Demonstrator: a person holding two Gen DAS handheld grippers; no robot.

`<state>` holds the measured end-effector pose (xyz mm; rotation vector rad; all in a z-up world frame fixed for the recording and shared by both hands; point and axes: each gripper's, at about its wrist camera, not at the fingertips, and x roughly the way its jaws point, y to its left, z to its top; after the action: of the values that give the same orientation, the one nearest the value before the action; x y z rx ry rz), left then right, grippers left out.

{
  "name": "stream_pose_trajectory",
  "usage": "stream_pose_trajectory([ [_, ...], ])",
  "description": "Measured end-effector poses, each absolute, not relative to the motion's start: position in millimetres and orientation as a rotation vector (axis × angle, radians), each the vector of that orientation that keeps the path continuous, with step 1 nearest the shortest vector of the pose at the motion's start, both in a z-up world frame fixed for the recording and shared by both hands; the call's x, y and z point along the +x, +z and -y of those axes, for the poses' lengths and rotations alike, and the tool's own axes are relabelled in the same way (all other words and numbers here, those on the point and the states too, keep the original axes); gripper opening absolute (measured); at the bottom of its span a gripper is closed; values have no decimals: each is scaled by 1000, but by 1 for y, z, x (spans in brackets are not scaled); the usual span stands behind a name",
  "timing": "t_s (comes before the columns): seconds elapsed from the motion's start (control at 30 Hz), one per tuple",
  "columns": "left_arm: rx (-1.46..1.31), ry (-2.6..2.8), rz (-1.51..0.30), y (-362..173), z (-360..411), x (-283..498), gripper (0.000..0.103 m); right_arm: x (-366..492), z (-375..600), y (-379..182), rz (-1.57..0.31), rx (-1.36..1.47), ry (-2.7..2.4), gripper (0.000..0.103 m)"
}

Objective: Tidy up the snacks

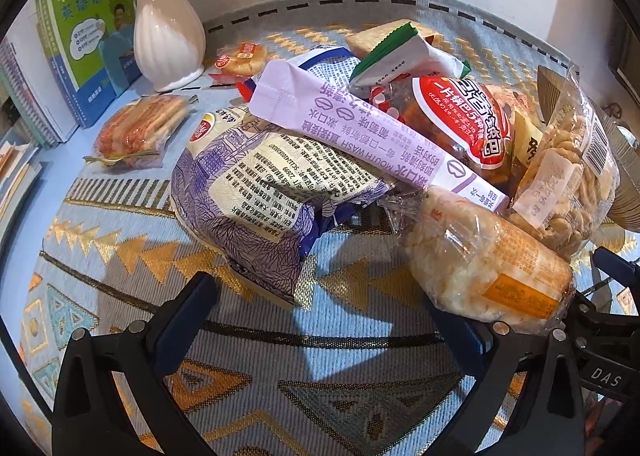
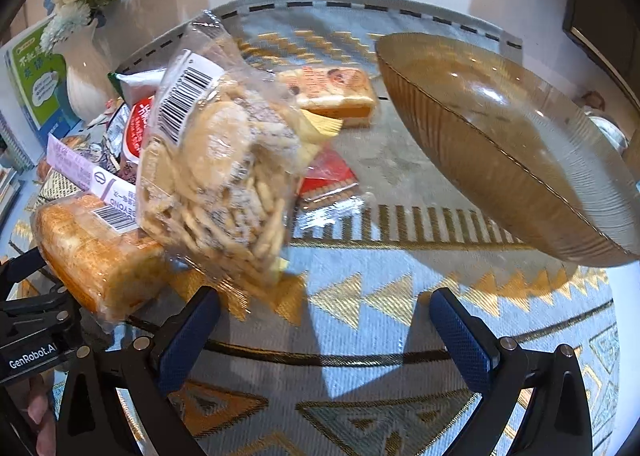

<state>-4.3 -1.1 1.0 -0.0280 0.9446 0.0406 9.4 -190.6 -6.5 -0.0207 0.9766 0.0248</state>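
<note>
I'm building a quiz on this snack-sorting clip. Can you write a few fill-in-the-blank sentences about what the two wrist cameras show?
1. The amber glass bowl holds ____ snacks.
2. The long lilac mouthwash sachet lies ____ the snack pile.
3. Both the left gripper and the right gripper have their jaws ____.
4. The flowers stand in a ____ vase.

Missing words: no; on top of; open; white
</note>
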Motion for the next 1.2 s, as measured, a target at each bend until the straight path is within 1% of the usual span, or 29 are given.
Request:
stream_pose_trajectory([
  [1.2,-27,41,-945,1,1,-5,103,10,185,-7,-975,-29,37,103],
])
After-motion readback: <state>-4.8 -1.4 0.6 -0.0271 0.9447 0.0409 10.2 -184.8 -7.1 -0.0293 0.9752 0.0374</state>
